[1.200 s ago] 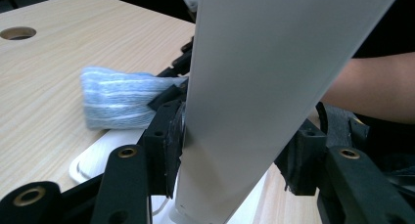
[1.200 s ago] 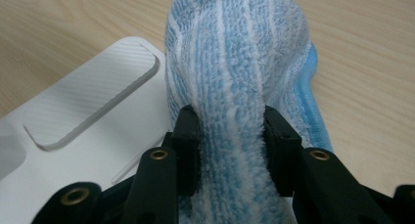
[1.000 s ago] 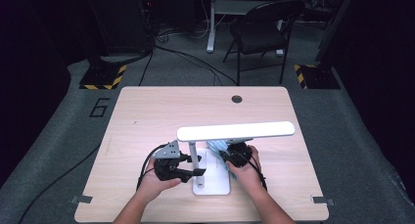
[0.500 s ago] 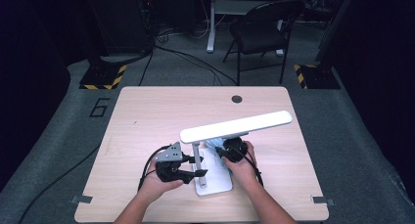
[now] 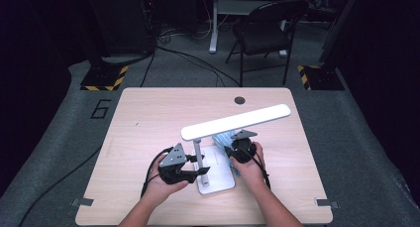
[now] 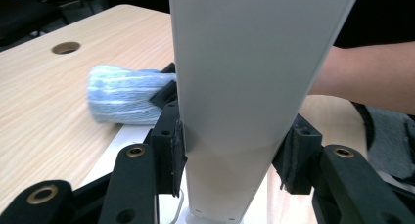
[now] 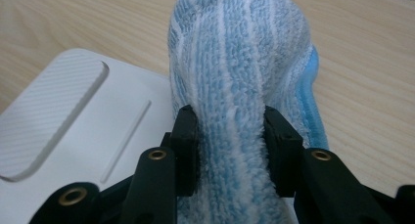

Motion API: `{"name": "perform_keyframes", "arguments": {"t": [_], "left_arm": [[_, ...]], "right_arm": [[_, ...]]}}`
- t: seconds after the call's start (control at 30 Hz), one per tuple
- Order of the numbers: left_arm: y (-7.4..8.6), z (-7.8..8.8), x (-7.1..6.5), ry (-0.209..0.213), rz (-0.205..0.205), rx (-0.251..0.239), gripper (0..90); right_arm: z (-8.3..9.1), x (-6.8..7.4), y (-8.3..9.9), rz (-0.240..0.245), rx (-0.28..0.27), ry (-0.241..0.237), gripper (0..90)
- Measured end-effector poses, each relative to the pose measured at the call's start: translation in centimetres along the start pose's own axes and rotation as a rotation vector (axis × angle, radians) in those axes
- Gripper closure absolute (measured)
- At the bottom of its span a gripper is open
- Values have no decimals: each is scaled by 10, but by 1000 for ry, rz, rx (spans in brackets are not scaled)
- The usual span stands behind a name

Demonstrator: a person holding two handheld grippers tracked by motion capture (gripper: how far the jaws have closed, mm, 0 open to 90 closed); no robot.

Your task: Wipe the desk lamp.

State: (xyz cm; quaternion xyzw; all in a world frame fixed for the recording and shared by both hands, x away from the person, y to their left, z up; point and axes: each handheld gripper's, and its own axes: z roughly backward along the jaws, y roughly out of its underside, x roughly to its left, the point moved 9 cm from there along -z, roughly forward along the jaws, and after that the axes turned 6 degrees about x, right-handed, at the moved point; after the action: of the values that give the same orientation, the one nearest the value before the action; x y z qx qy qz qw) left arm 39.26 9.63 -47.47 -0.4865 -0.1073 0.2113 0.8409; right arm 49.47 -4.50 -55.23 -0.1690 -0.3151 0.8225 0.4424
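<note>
Left hand-held gripper (image 6: 230, 155) has just been closing its jaws around the upright post of the white desk lamp (image 5: 198, 155); in the left gripper view the left pad touches the post, while whether the right pad does I cannot tell. Right hand-held gripper (image 7: 230, 136) is clamped on a folded blue striped cloth (image 7: 240, 77), which lies over the edge of the lamp's flat base (image 7: 73, 136). On the wooden counter (image 5: 148, 118) the lamp stands at about 6 o'clock, its long head (image 5: 235, 122) slanting toward 2 o'clock. The cloth sits at 3 o'clock from the post.
</note>
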Motion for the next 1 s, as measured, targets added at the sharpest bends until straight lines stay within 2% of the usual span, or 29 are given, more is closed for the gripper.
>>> {"name": "perform_keyframes", "arguments": {"t": [0.07, 0.2, 0.23, 0.4, 0.53, 0.57, 0.6, 0.7, 0.77, 0.8, 1.0], "left_arm": [[0, 1, 2, -4, 8, 2, 523], [0, 0, 4, -10, 12, -13, 521], [1, 0, 3, 0, 8, -2, 520], [1, 0, 3, 5, 14, 1, 518], [1, -1, 3, -4, 22, -7, 518], [1, -1, 3, -2, 23, -6, 518], [1, -1, 3, -4, 24, -5, 518], [1, -2, 4, 8, 35, -6, 513], [1, -2, 4, 2, 35, -4, 514], [2, -1, 3, 8, 31, 4, 514], [2, -2, 4, -6, 25, 0, 515]], "right_arm": [[-1, -1, 1, -28, 14, 6, 634], [-5, -6, 3, -16, 24, 44, 633], [-7, -6, 4, -16, 33, 48, 633], [-12, -7, 6, -41, 47, 70, 633], [-14, -3, 7, -34, 48, 57, 636], [-14, 2, 8, -28, 52, 39, 638], [-14, 2, 8, -32, 46, 50, 639], [-11, 5, 11, -32, 51, 11, 641], [-9, 6, 13, -60, 51, -6, 640], [-8, 7, 14, -54, 51, -16, 640], [-2, 10, 22, -34, 34, -10, 638]]}}
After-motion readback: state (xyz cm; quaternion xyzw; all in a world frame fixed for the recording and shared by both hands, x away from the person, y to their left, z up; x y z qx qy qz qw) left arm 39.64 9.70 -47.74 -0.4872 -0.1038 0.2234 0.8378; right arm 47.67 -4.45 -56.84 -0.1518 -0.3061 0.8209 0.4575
